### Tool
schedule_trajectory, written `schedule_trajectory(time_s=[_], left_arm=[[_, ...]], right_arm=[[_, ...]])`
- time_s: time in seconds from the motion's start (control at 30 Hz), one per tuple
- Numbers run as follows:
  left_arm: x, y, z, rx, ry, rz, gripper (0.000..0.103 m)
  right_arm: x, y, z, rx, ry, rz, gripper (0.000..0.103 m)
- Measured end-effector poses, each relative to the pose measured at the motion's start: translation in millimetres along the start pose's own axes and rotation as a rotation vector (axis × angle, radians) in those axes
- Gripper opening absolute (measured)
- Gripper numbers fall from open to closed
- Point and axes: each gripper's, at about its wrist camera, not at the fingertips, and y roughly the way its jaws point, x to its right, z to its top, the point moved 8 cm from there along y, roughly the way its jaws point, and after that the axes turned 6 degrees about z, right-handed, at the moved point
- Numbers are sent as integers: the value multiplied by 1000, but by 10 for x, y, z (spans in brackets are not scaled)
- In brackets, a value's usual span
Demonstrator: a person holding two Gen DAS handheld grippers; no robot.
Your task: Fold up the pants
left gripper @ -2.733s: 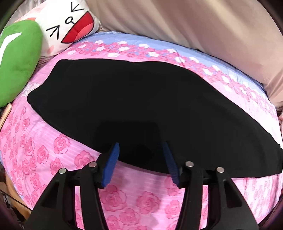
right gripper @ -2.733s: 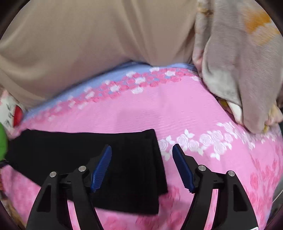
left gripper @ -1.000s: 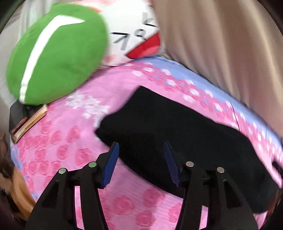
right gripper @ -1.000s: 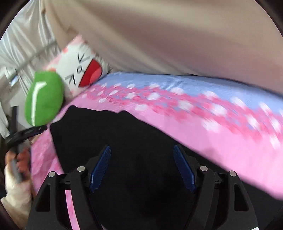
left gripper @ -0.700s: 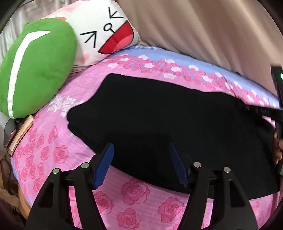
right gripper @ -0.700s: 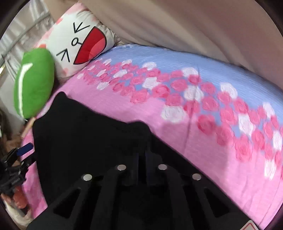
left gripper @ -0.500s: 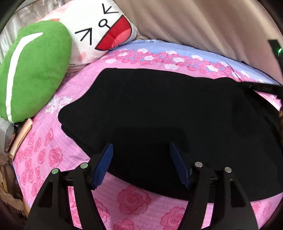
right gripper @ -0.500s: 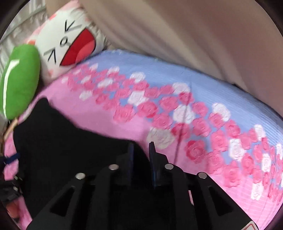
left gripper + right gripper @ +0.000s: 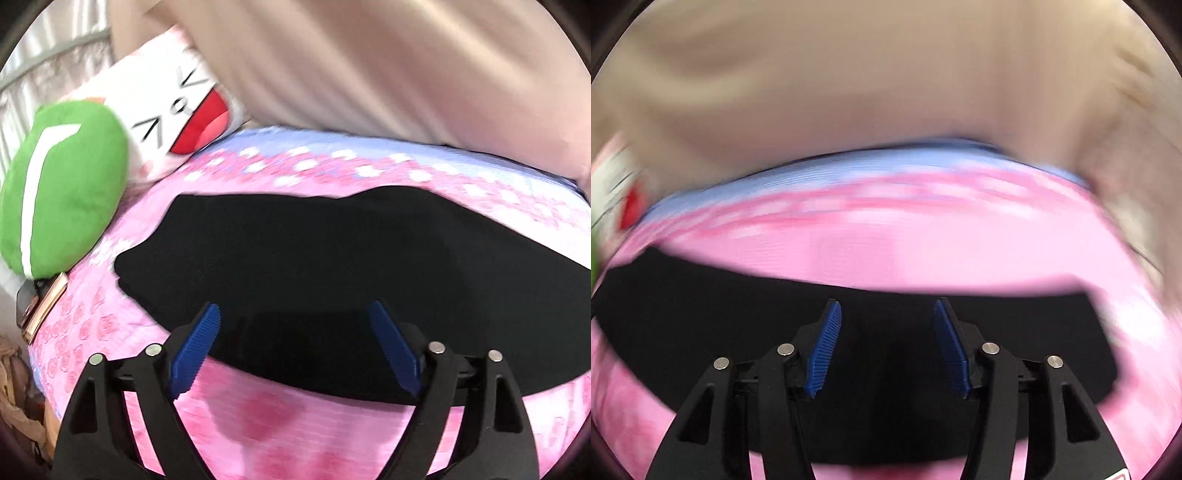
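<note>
The black pants (image 9: 314,258) lie flat and folded on the pink rose-print bed sheet (image 9: 295,424). In the left wrist view my left gripper (image 9: 295,332) is open and empty, hovering over the pants' near edge. In the right wrist view, which is motion-blurred, the pants (image 9: 701,325) stretch across the frame and my right gripper (image 9: 886,332) is open and empty above them.
A green plush cushion (image 9: 59,184) and a white cartoon-face pillow (image 9: 177,114) lie at the bed's far left. A beige curtain (image 9: 369,66) hangs behind the bed. A phone-like object (image 9: 40,314) lies at the bed's left edge.
My right gripper was shut on the pants' end, carrying it leftward; now it is open and has swung back to the right. The left gripper stayed open and shifted slightly.
</note>
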Motion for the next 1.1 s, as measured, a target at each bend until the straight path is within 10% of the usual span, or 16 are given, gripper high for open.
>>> schedule_trajectory(time_s=[0.1, 0.23, 0.27, 0.3, 0.43, 0.53, 0.67, 0.87, 0.93, 0.97, 1.0, 1.1], left_arm=[[447, -142, -25, 28, 43, -54, 82], [1127, -288, -102, 40, 88, -130, 84], [1241, -305, -117, 43, 91, -137, 84], [1349, -309, -132, 44, 98, -138, 84], [1650, -318, -192, 45, 140, -103, 84], [1705, -252, -230, 38, 147, -96, 85], [1720, -153, -321, 4, 131, -99, 85], [1674, -204, -324, 25, 83, -131, 90], [1633, -231, -313, 39, 57, -150, 91], [1621, -235, -311, 39, 51, -154, 91], [1597, -234, -309, 39, 37, -159, 91], [1554, -229, -305, 34, 9, -171, 91]], right_arm=[[1008, -270, -204, -8, 173, -96, 54], [1399, -242, -418, -52, 255, -10, 51], [1414, -201, -445, -54, 240, 7, 17], [1426, -167, -474, -68, 225, 4, 10], [1446, -353, -429, -2, 196, 16, 10], [1599, -172, -578, -83, 210, -2, 20], [1641, -512, -509, 4, 283, 12, 64], [1562, -231, -663, -80, 358, 110, 69], [1493, -201, -618, -73, 339, 111, 60], [1463, -161, -604, -75, 338, 107, 27], [1444, -117, -603, -88, 340, 109, 18], [1238, -166, -471, -61, 366, 158, 17]])
